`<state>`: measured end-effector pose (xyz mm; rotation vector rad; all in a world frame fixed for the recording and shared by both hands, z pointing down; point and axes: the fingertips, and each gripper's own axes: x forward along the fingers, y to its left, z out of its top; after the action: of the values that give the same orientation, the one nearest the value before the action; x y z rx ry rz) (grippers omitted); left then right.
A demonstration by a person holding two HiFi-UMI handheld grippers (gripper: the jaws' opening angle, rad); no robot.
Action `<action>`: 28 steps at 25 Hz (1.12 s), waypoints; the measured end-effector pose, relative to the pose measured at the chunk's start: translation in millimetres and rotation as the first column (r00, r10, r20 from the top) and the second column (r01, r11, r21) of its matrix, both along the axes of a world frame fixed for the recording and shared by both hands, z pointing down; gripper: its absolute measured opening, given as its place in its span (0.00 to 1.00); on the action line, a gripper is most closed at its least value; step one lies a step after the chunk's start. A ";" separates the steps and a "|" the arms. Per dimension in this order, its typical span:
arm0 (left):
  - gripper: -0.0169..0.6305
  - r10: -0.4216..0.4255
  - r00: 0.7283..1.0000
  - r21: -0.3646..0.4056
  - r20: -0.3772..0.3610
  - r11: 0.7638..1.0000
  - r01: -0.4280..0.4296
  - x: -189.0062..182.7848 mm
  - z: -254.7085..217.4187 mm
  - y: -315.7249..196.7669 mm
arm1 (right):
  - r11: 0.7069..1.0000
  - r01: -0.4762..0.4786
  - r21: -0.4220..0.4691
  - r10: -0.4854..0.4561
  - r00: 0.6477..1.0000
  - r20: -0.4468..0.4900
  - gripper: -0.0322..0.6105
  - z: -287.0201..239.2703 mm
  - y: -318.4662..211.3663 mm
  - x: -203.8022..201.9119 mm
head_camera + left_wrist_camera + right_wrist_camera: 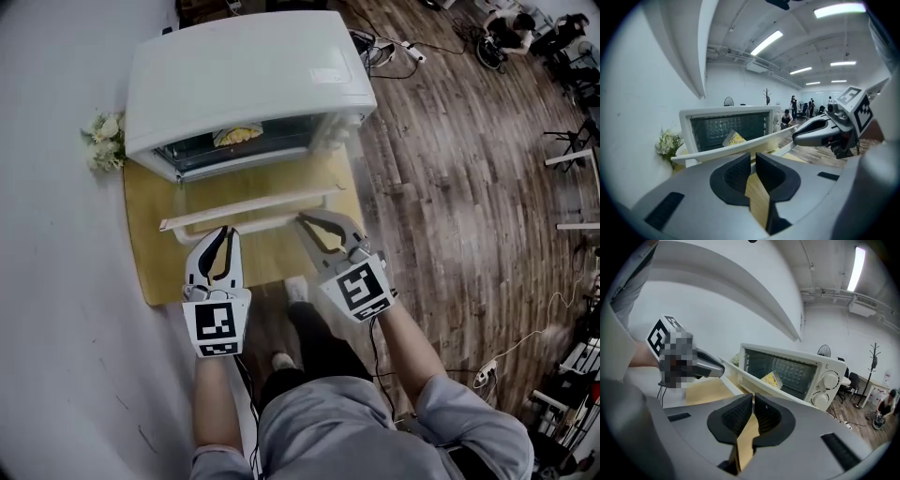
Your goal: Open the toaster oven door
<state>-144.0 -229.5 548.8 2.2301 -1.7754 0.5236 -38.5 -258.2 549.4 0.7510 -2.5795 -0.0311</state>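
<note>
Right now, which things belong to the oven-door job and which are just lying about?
Job: toaster oven; door, already down; left gripper; right gripper.
Lying about: flowers; yellow item inside the oven; wooden board underneath.

toaster oven (244,75): 1 | left tongs (223,232), right tongs (305,223): 2 | flower bunch (103,141): 1 | wooden board (143,246): 1
</note>
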 end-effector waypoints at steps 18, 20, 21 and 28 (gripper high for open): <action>0.07 -0.117 0.993 0.029 -0.017 0.993 0.117 10.5 65.8 42.1 | 0.983 -0.183 -0.008 0.183 0.978 0.099 0.06 66.1 39.3 16.5; 0.07 -0.119 0.993 0.031 -0.011 0.992 0.120 11.1 74.3 43.9 | 0.982 -0.190 0.002 0.189 0.978 0.093 0.06 73.8 40.8 16.8; 0.07 -0.119 0.993 0.026 -0.007 0.992 0.119 11.7 79.4 45.3 | 0.981 -0.195 0.004 0.194 0.978 0.083 0.06 78.7 42.2 17.1; 0.07 -0.128 0.992 0.006 -0.007 0.992 0.128 13.8 108.0 53.3 | 0.975 -0.217 0.036 0.217 0.976 -0.009 0.06 110.2 52.1 17.8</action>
<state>-130.2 -176.2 656.8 2.1018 -1.9033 0.4831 -20.8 -206.1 659.6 1.0384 -2.4759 -0.0126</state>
